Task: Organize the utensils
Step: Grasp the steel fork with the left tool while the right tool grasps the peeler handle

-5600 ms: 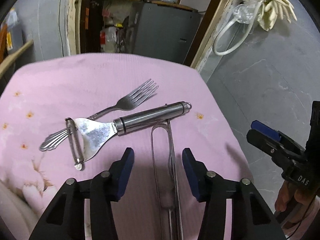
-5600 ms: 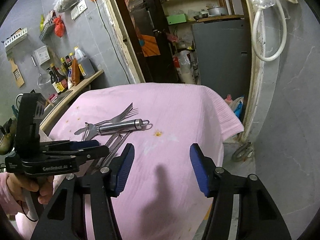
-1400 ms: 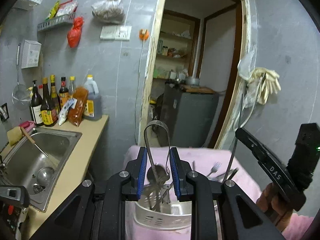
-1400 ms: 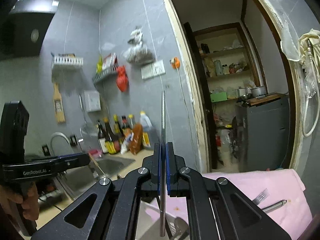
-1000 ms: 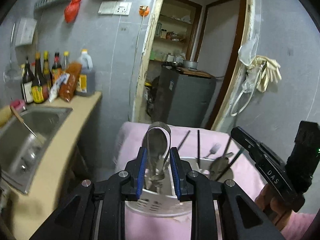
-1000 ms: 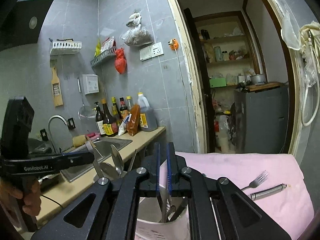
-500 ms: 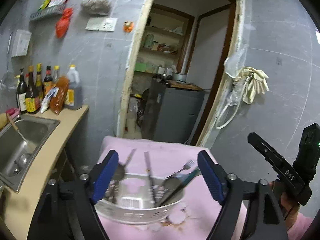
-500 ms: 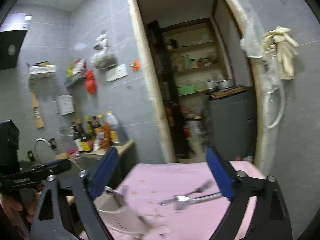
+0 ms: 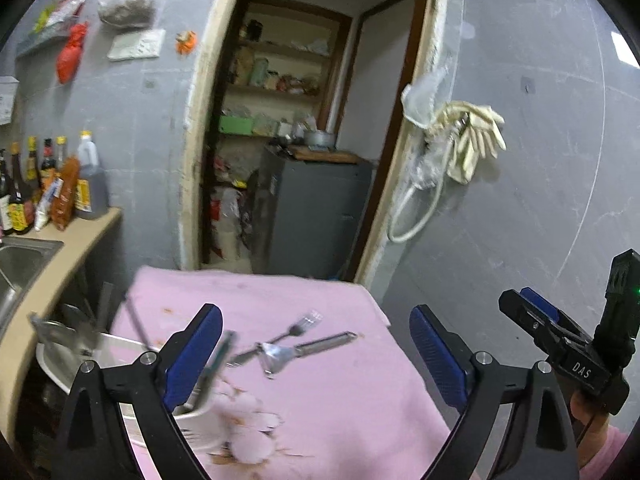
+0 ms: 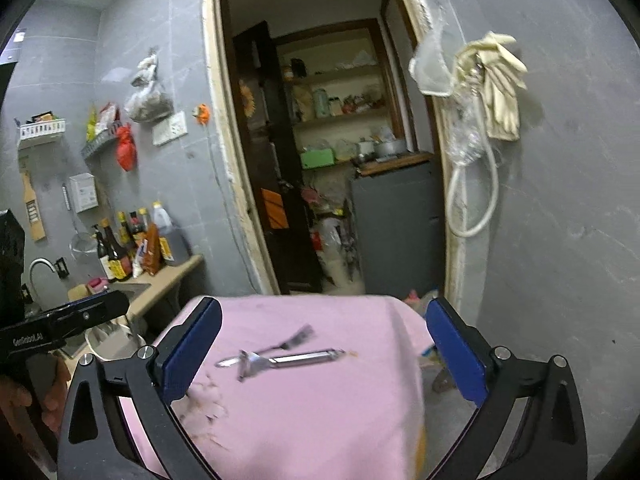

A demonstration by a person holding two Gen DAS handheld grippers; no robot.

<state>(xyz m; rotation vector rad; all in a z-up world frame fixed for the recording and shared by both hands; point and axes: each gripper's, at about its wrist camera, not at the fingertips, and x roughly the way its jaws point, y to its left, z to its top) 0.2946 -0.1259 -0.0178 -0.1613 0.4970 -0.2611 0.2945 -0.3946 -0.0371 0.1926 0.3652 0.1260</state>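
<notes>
A steel peeler (image 9: 308, 350) and a fork (image 9: 294, 329) lie together on the pink cloth (image 9: 320, 400) of the table. Both also show in the right wrist view, the peeler (image 10: 288, 359) and the fork (image 10: 290, 340). A white utensil holder (image 9: 108, 364) with several utensils stands at the table's left end, behind my left finger. My left gripper (image 9: 316, 356) is open and empty above the cloth. My right gripper (image 10: 324, 354) is open and empty, held back from the peeler. The right gripper also shows at the right edge of the left wrist view (image 9: 560, 336).
A counter with a steel sink (image 9: 20, 256) and several bottles (image 9: 52, 184) runs along the left. A doorway with a grey cabinet (image 9: 312, 212) is behind the table. Gloves and a hose (image 9: 460, 152) hang on the right wall. The table's right edge drops to the floor.
Both grippers let go of their utensils into the holder, opened wide and swung right toward the fork and peeler. The holder has slid to the left of the views.
</notes>
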